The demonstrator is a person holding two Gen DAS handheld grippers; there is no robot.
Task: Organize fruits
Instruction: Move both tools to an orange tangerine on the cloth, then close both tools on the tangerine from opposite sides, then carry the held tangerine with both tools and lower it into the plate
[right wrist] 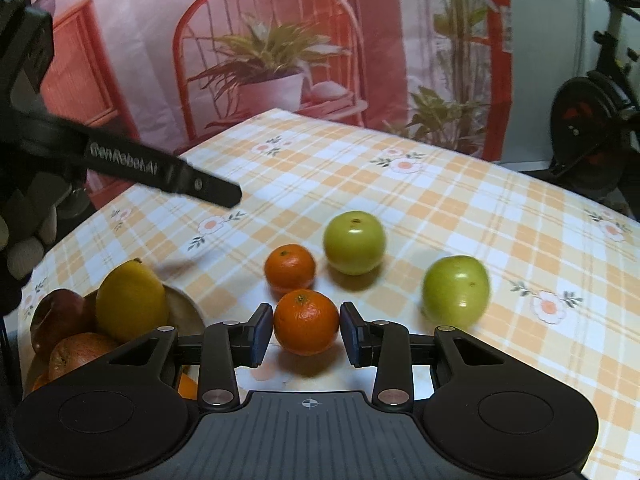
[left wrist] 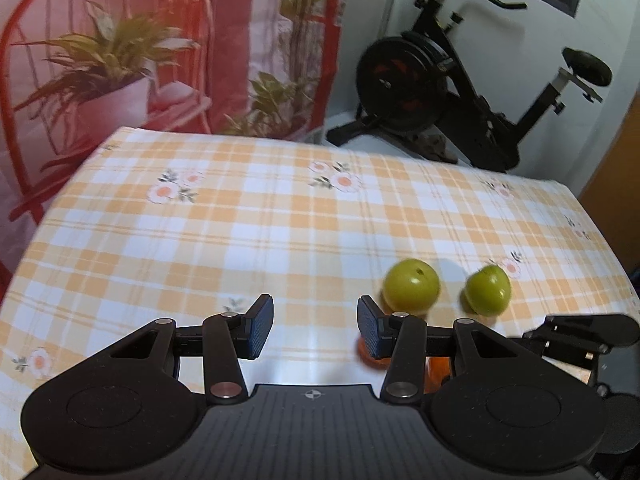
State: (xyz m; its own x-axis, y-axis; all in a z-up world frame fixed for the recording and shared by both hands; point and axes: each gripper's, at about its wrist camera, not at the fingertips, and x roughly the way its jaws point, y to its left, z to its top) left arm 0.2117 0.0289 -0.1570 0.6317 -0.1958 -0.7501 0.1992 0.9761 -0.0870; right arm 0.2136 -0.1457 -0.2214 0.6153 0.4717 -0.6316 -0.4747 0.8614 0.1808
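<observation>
In the right wrist view, my right gripper [right wrist: 306, 330] is open with a mandarin [right wrist: 306, 322] between its pads, which stand just beside it. A second mandarin [right wrist: 290, 268] lies behind it. Two green apples [right wrist: 354, 242] [right wrist: 456, 292] lie further right. A bowl [right wrist: 182, 306] at the left holds a lemon [right wrist: 130, 300] and red apples [right wrist: 60, 316]. My left gripper [left wrist: 315, 328] is open and empty above the tablecloth. In the left wrist view the two green apples [left wrist: 411, 285] [left wrist: 487, 290] lie to its right, and an orange fruit [left wrist: 370, 358] shows partly behind the right finger.
The table carries an orange checked cloth [right wrist: 440, 200]. The left gripper's body [right wrist: 120, 160] reaches in at the upper left of the right wrist view. A printed backdrop with a chair and plants hangs behind. An exercise bike [left wrist: 440, 80] stands beyond the table's far right.
</observation>
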